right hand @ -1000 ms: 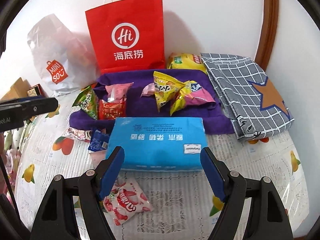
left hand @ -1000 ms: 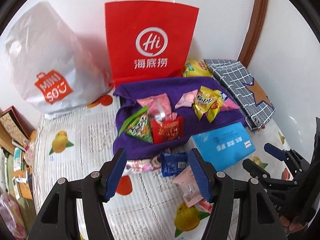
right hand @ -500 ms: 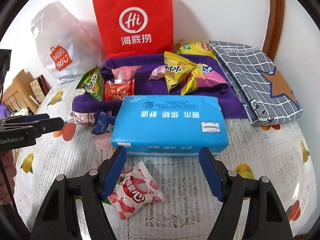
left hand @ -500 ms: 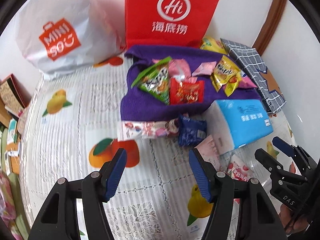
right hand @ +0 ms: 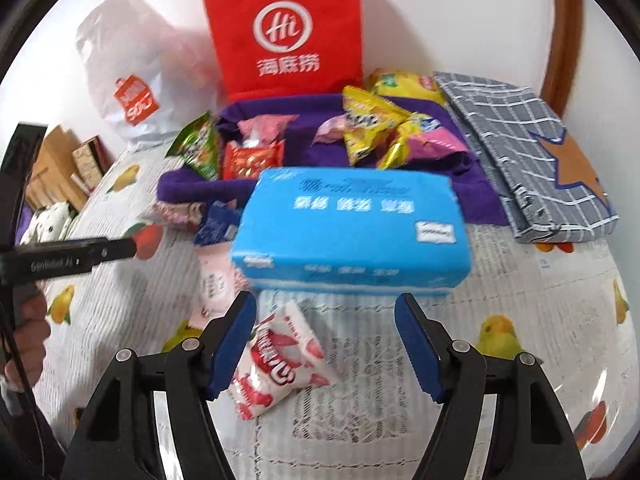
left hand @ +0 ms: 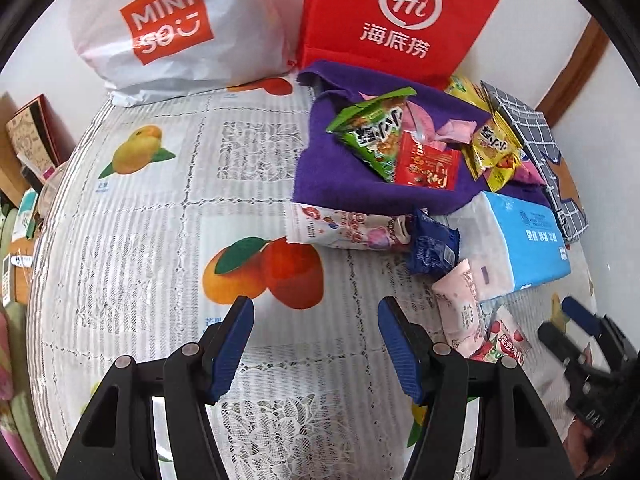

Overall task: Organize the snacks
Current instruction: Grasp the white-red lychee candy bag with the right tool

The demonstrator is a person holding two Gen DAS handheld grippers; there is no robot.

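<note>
Nearest the lenses, our left gripper (left hand: 316, 340) hung over bare tablecloth (left hand: 160, 240) with its jaws apart and nothing between them, placed, we judged, to approach the loose packets from the open side. Our right gripper (right hand: 326, 344) also stood apart, though its jaws had just been closing a little; the strawberry packet (right hand: 280, 364) lay partly between them, its edge at the left pad, not visibly pinched. Just beyond it sat the blue tissue pack (right hand: 352, 236), with a pink packet (left hand: 460, 304) and a dark blue packet (left hand: 432, 244) at its left side. Farther back, the purple cloth (left hand: 340, 176) carried the sorted snacks: green packet (left hand: 376, 136), red packet (left hand: 428, 168) and yellow packets (right hand: 372, 124), gathered there, presumably as the collecting place. Against the wall stood the red bag (left hand: 400, 16) and the white bag (left hand: 168, 24).
</note>
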